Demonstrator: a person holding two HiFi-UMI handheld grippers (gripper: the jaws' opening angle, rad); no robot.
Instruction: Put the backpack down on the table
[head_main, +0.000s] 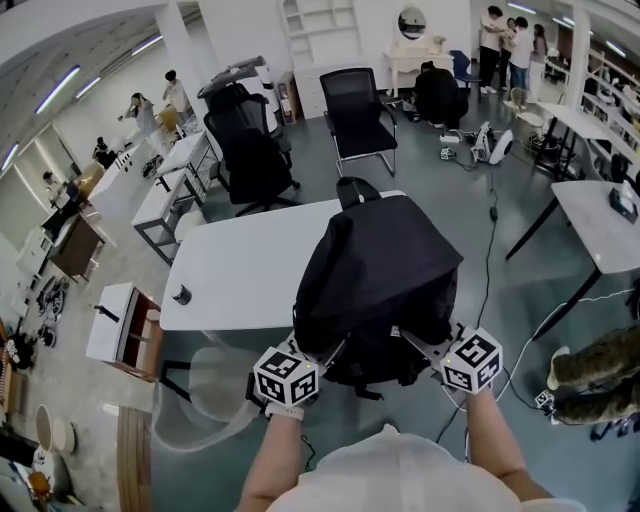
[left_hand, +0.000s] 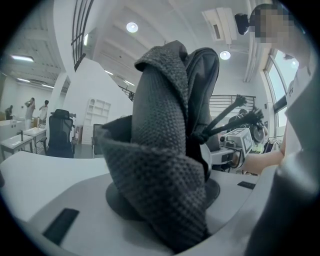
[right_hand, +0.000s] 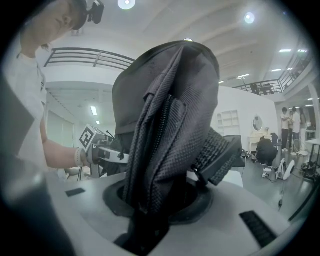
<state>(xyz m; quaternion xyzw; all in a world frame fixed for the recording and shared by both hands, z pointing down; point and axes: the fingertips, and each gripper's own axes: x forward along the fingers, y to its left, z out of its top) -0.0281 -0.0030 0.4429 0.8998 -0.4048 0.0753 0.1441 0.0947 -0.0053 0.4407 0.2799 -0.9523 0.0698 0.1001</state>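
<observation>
The left gripper (head_main: 325, 352) and right gripper (head_main: 415, 340) are each clamping fabric of the backpack (head_main: 385, 270) between their jaws, holding it over the near corner of the table (head_main: 235, 270).

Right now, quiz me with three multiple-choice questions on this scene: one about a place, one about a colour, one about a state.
1. In the head view, which part of the table does the backpack cover?
A. its left end
B. its right end
C. none of it

2. What colour is the backpack?
A. red
B. white
C. black

3. The left tool and right tool are:
A. both shut on the backpack
B. both open and empty
C. only one gripping

Answers:
1. B, the backpack hides the table's right end.
2. C, it looks black from the head view.
3. A, each tool's view shows fabric pinched between its jaws.
</observation>
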